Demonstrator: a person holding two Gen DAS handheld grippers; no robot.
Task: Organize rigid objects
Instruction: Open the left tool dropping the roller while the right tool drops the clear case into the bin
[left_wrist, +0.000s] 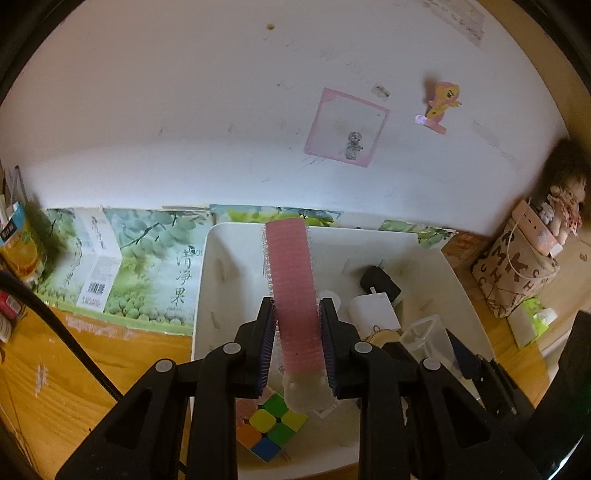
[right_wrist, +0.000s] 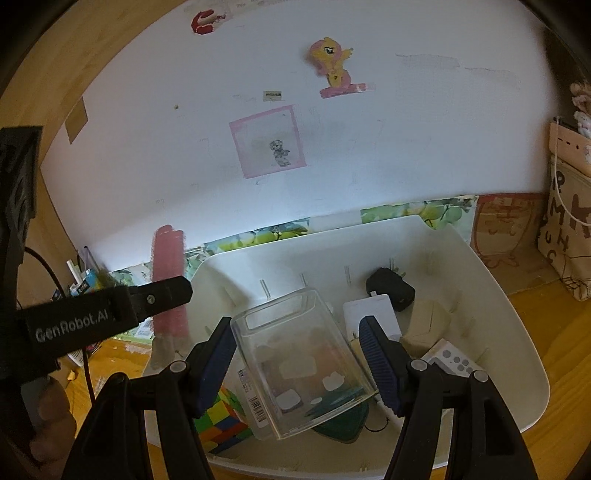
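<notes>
Over the white plastic bin (left_wrist: 207, 295) on the wooden worktop (left_wrist: 66, 369), my left claw (left_wrist: 297, 347) clamps a pink bristly hair-roller tube (left_wrist: 290, 273), long axis pointing away toward the wall. My right claw (right_wrist: 301, 354) grips a clear rectangular plastic container (right_wrist: 295, 354), mouth pointing away and up.

Both your wrist cameras look steeply down, close over the bin (left_wrist: 458, 280) (right_wrist: 517, 332), sharing it and the wall (left_wrist: 221, 110) (right_wrist: 406, 147).
</notes>
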